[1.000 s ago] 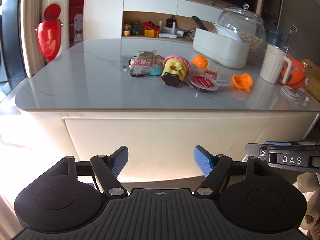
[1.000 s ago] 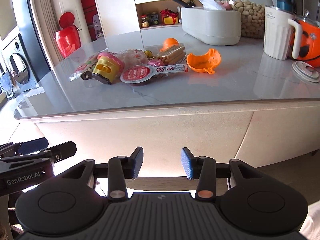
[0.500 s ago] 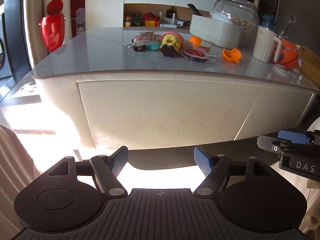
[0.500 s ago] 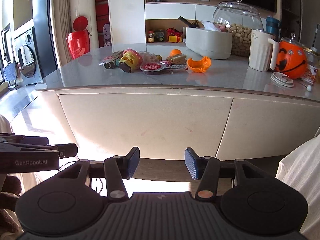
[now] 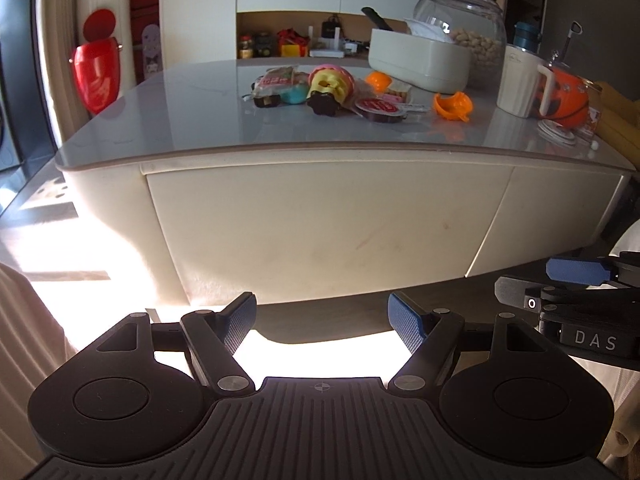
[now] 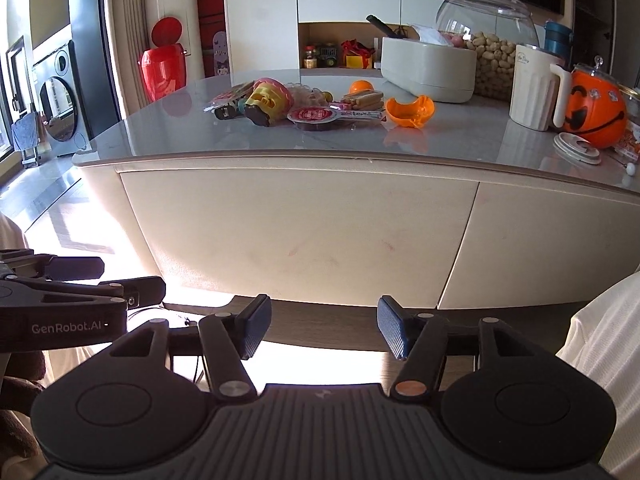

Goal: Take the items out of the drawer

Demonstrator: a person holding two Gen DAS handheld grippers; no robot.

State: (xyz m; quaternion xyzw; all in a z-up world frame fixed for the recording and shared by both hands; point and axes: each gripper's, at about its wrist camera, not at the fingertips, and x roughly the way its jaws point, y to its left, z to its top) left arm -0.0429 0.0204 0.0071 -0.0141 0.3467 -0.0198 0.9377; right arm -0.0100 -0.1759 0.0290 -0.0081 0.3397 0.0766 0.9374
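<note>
Drawer front sat closed directly ahead of both tools, below the tabletop. Left tool and right tool were spread and empty. No handle was visible; a pad could slip off the flat panel, or catch the neighbouring panel instead.

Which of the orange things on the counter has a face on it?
The pumpkin bucket at the far right, behind the white pitcher; the orange ball and broken orange shell are plain.

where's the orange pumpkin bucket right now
In both views the orange pumpkin bucket stands at the countertop's far right, just behind the white pitcher.
</note>
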